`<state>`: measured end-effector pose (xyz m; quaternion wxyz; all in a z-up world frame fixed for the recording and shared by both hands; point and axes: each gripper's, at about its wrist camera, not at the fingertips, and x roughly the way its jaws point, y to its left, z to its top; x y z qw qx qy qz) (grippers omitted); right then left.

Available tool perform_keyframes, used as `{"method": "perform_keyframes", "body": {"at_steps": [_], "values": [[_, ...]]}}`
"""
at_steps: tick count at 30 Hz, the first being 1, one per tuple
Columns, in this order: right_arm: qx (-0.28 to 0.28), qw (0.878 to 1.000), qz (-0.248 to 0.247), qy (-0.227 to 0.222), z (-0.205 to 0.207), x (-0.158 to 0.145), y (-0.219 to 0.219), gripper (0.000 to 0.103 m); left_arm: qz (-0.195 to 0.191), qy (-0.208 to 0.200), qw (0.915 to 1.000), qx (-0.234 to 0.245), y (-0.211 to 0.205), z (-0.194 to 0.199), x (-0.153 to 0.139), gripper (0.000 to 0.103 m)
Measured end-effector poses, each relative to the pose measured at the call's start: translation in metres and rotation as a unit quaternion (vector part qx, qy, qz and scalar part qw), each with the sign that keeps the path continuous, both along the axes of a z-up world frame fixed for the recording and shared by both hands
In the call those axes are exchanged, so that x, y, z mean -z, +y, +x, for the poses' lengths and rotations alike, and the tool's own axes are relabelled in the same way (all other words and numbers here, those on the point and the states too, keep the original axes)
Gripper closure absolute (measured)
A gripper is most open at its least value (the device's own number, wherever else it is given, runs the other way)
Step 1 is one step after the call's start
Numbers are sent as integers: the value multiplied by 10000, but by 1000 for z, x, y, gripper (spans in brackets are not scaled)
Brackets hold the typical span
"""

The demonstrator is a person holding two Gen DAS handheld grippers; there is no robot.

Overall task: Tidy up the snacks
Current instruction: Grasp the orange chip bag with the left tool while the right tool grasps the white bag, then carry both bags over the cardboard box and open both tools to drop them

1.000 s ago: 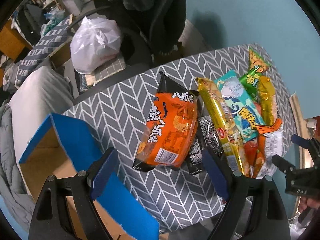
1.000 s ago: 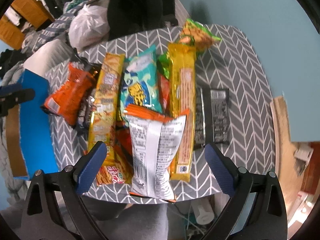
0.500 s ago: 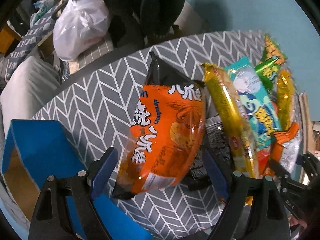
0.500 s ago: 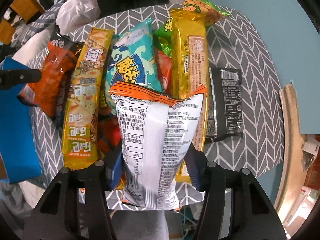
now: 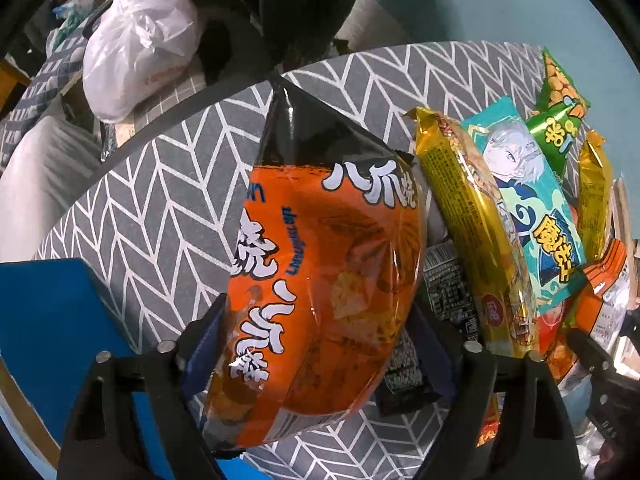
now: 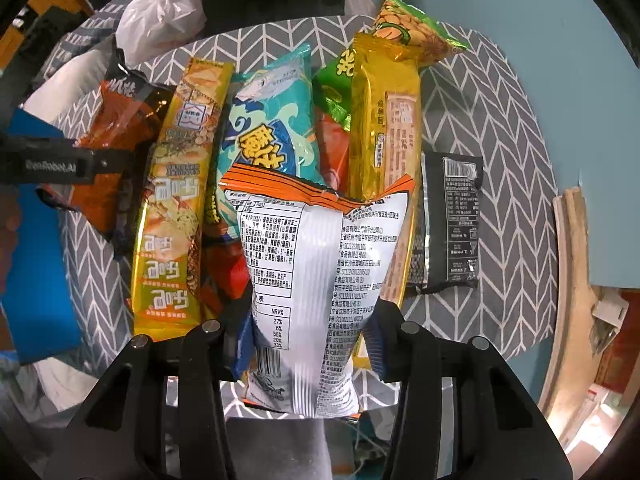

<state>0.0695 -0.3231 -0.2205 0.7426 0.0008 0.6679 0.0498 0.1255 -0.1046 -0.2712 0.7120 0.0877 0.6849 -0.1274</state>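
Orange snack bag (image 5: 320,300) lies on the chevron tablecloth (image 5: 160,208) between the wide jaws of the left gripper (image 5: 316,344), which are closing and seem not yet pressing it. Closing too, the right gripper (image 6: 308,344) pinches the white-backed packet (image 6: 308,272) atop the snack pile.

The right gripper (image 6: 308,344) points down, its jaws closing on a white snack bag (image 6: 308,280) with orange trim, both pads against the bag's sides. Behind it lie a teal packet (image 6: 272,120), two long yellow packets (image 6: 176,216) and a black packet (image 6: 454,216) on the grey zigzag-patterned surface (image 6: 500,128).
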Motion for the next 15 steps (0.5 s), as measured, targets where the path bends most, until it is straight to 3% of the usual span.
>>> {"method": "perform_keyframes", "body": {"at_steps": [7,15], "values": [[-6,9998,201,-45,6,-13,-5,58,68,-249,9996,65,4,-11,-11,50],[-192,9992,284,-211,16,-39,-8,58,74,-532,9985,-63,8,-31,-37,53]]}}
